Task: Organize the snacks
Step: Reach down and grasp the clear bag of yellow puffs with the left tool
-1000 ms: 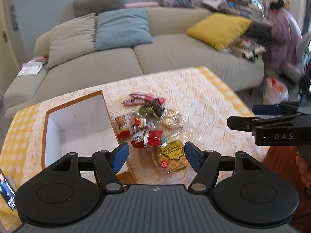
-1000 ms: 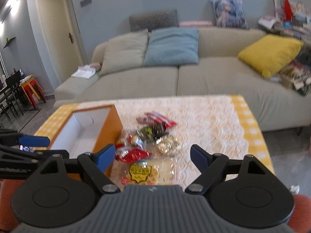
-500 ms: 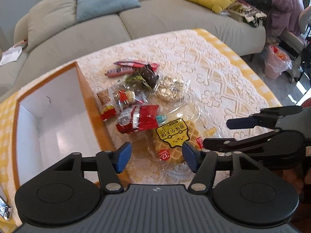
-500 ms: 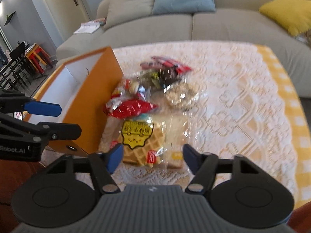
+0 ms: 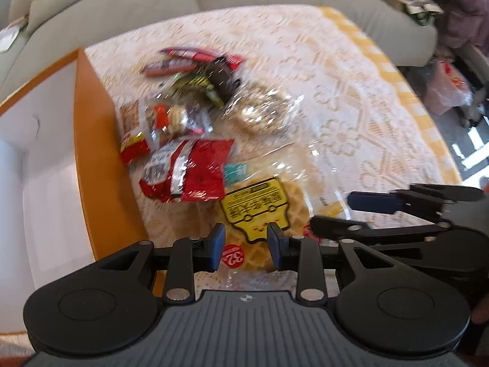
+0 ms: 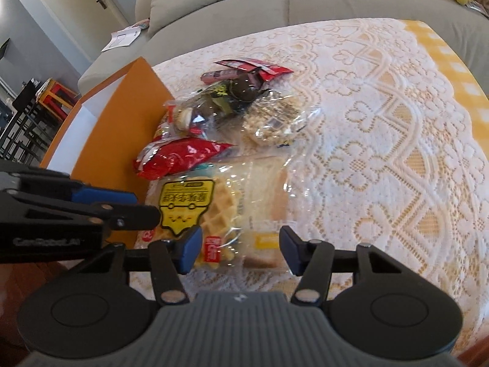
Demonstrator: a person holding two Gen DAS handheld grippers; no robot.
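Observation:
A pile of snack packets lies on the lace tablecloth (image 6: pixel 382 128) beside an open orange box (image 5: pixel 91 140) with white inside (image 6: pixel 122 140). Nearest is a clear waffle packet with a yellow label (image 5: pixel 256 205) (image 6: pixel 186 202), with a sliced bread packet (image 6: pixel 266 189) to its right and a red packet (image 5: pixel 189 171) (image 6: pixel 180 156) behind it. My left gripper (image 5: pixel 247 246) has its jaws half closed around the waffle packet's near end, a gap still showing. My right gripper (image 6: pixel 240 252) is open over the near edges of the waffle and bread packets.
Further packets lie behind: a round clear cookie pack (image 6: pixel 275 122), a dark packet (image 6: pixel 241 88), red sticks (image 6: pixel 253 65). A grey sofa (image 6: pixel 275 3) stands beyond the table. A person sits at the far right (image 5: pixel 464 9). The table's near edge is under both grippers.
Both grippers have dropped and moved in toward the waffle packet. The left jaws have narrowed from wide open to about half. The right jaws stay open.

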